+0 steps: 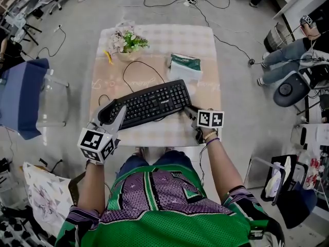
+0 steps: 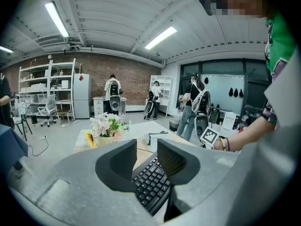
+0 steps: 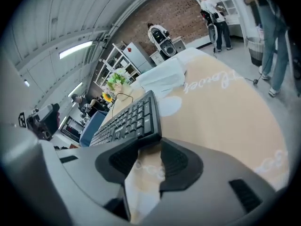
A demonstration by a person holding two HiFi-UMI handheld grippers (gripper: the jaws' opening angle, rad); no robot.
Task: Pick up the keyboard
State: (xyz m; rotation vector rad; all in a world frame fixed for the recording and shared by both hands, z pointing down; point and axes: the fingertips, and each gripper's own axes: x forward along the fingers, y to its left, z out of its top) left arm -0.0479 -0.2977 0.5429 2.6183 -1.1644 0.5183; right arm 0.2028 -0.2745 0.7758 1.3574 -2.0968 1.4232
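Note:
A black keyboard (image 1: 151, 103) lies slanted across the near half of the table, its cable looping toward the back. My left gripper (image 1: 112, 115) comes in at its near-left corner. In the left gripper view that corner of the keyboard (image 2: 153, 180) sits between the jaws of the left gripper (image 2: 146, 161), with both pads against it. My right gripper (image 1: 191, 113) is low at the keyboard's near-right corner. In the right gripper view the right gripper (image 3: 149, 159) has its jaws apart with only tablecloth between them. The keyboard (image 3: 127, 124) ends just beyond the left jaw's tip.
The table (image 1: 203, 40) has a pale checked cloth. A flower pot (image 1: 126, 41) stands at the back left, and a green and white packet (image 1: 185, 66) behind the keyboard. A blue-draped chair (image 1: 23, 94) is at the left. Seated people and bags are at the right.

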